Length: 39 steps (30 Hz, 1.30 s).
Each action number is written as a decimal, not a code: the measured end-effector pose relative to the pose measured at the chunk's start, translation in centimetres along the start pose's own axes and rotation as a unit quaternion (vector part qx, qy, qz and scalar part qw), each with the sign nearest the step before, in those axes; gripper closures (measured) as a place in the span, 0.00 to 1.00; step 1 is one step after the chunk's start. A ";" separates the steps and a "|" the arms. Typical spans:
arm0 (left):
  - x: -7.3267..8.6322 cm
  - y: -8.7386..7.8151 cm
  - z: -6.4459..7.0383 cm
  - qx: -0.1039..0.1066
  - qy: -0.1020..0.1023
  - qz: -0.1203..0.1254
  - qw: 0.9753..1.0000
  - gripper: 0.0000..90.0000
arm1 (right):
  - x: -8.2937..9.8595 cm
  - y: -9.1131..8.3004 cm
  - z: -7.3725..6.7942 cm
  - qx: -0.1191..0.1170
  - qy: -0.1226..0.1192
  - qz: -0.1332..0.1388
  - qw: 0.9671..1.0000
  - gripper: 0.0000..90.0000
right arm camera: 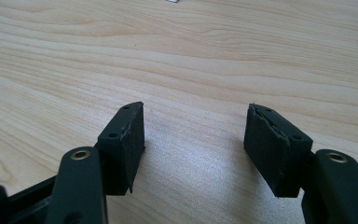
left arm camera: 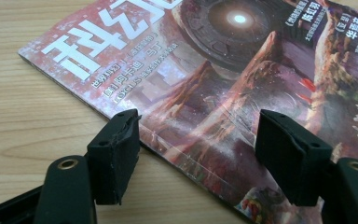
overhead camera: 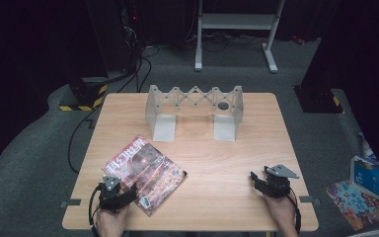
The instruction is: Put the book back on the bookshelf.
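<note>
A glossy magazine [overhead camera: 145, 173] with a reddish sci-fi cover and white Chinese title lies flat on the wooden table [overhead camera: 212, 163], at its front left. My left gripper [overhead camera: 131, 190] rests at the magazine's near edge and is open; in the left gripper view its jaws straddle the cover's [left arm camera: 223, 84] near corner, holding nothing. My right gripper [overhead camera: 256, 177] sits open on bare wood at the front right, with only table surface [right arm camera: 196, 70] between its pads. A grey expandable book stand [overhead camera: 195, 111] stands upright at the table's far middle.
Beyond the table are black equipment with cables [overhead camera: 128, 49] at far left and a white frame stand [overhead camera: 237, 29]. On the floor at right lie a blue box [overhead camera: 366, 177] and a colourful booklet [overhead camera: 358, 204]. Bare wood stretches between the two grippers.
</note>
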<state>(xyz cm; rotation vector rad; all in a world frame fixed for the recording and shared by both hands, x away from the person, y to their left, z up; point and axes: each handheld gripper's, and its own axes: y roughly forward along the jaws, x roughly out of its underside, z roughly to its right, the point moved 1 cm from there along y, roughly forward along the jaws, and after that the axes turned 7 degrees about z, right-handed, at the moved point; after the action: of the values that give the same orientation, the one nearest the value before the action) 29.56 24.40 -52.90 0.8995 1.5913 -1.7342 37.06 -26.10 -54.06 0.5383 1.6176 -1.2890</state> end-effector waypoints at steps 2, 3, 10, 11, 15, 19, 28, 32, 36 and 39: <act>0.0 -0.1 0.2 0.003 0.003 -0.003 1.000 0.34 | 0.0 0.0 0.0 0.000 0.002 0.000 1.000 0.42; 0.0 -0.1 0.3 0.005 0.006 -0.006 1.000 0.34 | 0.0 0.0 0.0 0.000 -0.001 0.000 1.000 0.42; 0.2 -0.5 1.4 0.024 0.018 -0.010 1.000 0.34 | 0.0 0.0 0.0 0.000 -0.001 0.000 1.000 0.42; 0.2 -0.5 1.5 0.026 0.019 -0.012 0.999 0.34 | 0.0 0.0 0.0 0.000 0.001 0.000 1.000 0.42; 0.3 -0.7 2.1 0.033 0.024 -0.015 0.999 0.34 | 0.0 0.0 0.0 0.000 0.000 0.000 1.000 0.42; 0.5 -1.0 2.9 0.045 0.032 -0.019 0.998 0.34 | 0.0 0.0 0.0 0.000 0.000 0.000 1.000 0.42; 0.6 -1.2 4.8 0.067 0.049 -0.027 0.996 0.33 | 0.0 0.0 0.0 0.000 -0.001 0.000 1.000 0.42; 0.7 -1.3 5.5 0.074 0.048 -0.028 0.996 0.33 | 0.0 0.0 0.0 0.000 -0.001 0.001 1.000 0.42; 0.9 -1.5 6.0 0.085 0.050 -0.031 0.995 0.33 | 0.0 0.0 -0.1 0.001 -0.001 0.001 1.000 0.42; 0.9 -1.5 6.5 0.092 0.052 -0.032 0.994 0.33 | 0.0 0.0 -0.1 0.001 -0.004 0.001 1.000 0.42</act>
<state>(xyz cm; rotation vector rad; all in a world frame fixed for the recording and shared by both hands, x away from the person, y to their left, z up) 27.34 18.09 -52.49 1.0517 1.5596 -1.9325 36.99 -26.04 -54.06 0.5355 1.6098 -1.2896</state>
